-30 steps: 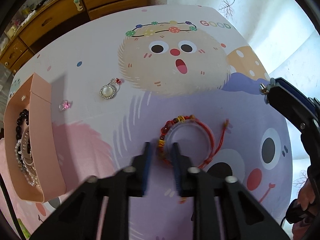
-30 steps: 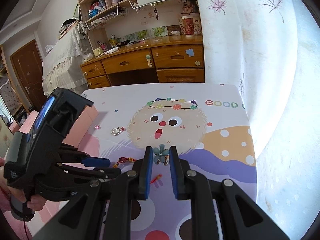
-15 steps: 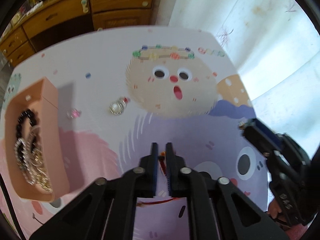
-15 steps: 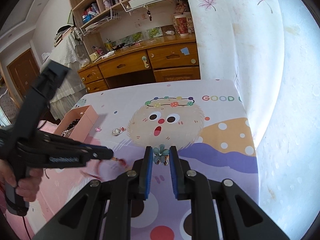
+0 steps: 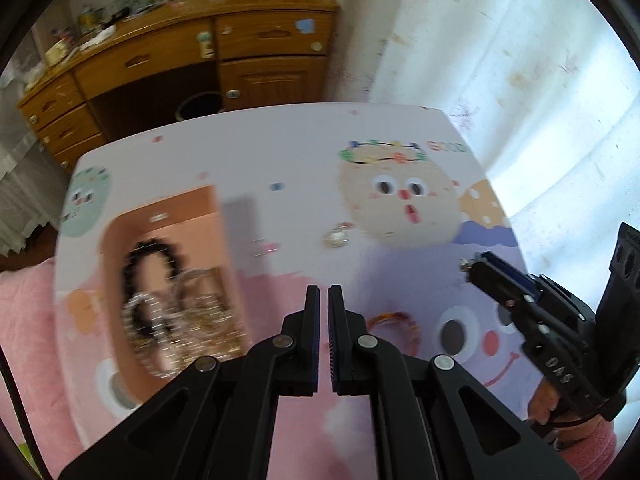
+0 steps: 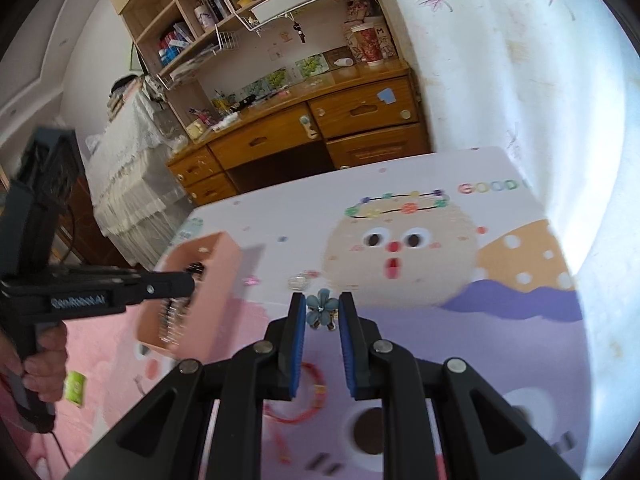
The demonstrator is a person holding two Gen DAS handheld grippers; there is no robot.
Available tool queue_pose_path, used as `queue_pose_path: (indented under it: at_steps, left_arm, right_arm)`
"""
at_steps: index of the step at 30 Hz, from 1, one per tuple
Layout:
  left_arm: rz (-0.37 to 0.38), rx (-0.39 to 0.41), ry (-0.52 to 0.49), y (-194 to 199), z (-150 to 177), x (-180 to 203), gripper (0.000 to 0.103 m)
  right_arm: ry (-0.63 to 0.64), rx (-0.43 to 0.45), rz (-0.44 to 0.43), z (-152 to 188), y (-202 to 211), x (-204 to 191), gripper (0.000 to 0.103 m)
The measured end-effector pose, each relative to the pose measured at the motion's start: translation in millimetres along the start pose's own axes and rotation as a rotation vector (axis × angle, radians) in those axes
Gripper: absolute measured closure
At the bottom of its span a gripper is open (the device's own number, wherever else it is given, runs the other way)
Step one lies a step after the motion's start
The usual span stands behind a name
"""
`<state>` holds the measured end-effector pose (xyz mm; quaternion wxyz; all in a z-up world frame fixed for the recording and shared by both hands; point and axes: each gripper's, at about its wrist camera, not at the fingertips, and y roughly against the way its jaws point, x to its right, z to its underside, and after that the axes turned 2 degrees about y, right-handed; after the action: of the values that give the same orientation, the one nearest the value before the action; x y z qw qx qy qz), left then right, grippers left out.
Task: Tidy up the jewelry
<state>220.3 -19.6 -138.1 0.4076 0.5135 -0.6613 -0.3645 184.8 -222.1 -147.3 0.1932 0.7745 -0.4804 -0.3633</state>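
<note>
With our left gripper (image 5: pixel 324 292) nearly closed, seemingly empty, and our right gripper (image 6: pixel 322 306) pinching the blue flower (image 6: pixel 321 308), we should release low inside the pink box (image 6: pixel 216 280).

A wooden desk (image 6: pixel 304 136) with drawers stands against the far wall at 12 o'clock, its top crowded with small clutter, and open wooden shelves (image 6: pixel 224 12) of books and bottles rise above it toward 11 o'clock. A pale curtain (image 6: pixel 520 80) printed with leaf sprigs fills the side from 1 to 4 o'clock, bright with daylight behind it. At 9 o'clock a white lace cloth (image 6: pixel 128 168) drapes over furniture.
</note>
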Motion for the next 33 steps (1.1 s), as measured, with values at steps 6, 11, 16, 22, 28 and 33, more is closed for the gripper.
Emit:
queue_pose_path:
  at_steps: [6, 11, 16, 22, 28, 33]
  left_arm:
    - [-0.066, 0.003, 0.033, 15.5, 11.4, -59.5, 0.092]
    - [-0.083, -0.004, 0.058, 23.0, 14.7, -102.6, 0.088]
    - [-0.092, 0.001, 0.071, 29.0, 15.3, -127.2, 0.081]
    - [-0.059, -0.012, 0.009, 31.4, 10.1, -125.3, 0.05]
    - [0.017, 0.003, -0.072, 29.0, 3.6, -94.3, 0.025]
    - [0.063, 0.045, -0.239, 15.7, -7.8, -44.3, 0.022]
  right_arm:
    - [-0.053, 0.015, -0.138, 1.5, -24.1, -52.1, 0.087]
    - [-0.034, -0.013, -0.233, 5.4, -48.7, -104.4, 0.086]
    - [0.051, -0.039, -0.176, 11.7, -67.5, -148.7, 0.084]
    - [0.207, -0.058, 0.056, 15.6, -68.5, -149.8, 0.05]
    - [0.215, -0.083, 0.187, 33.3, -53.1, -112.9, 0.037]
    - [0.353, -0.125, 0.327, 65.5, -40.5, -94.5, 0.034]
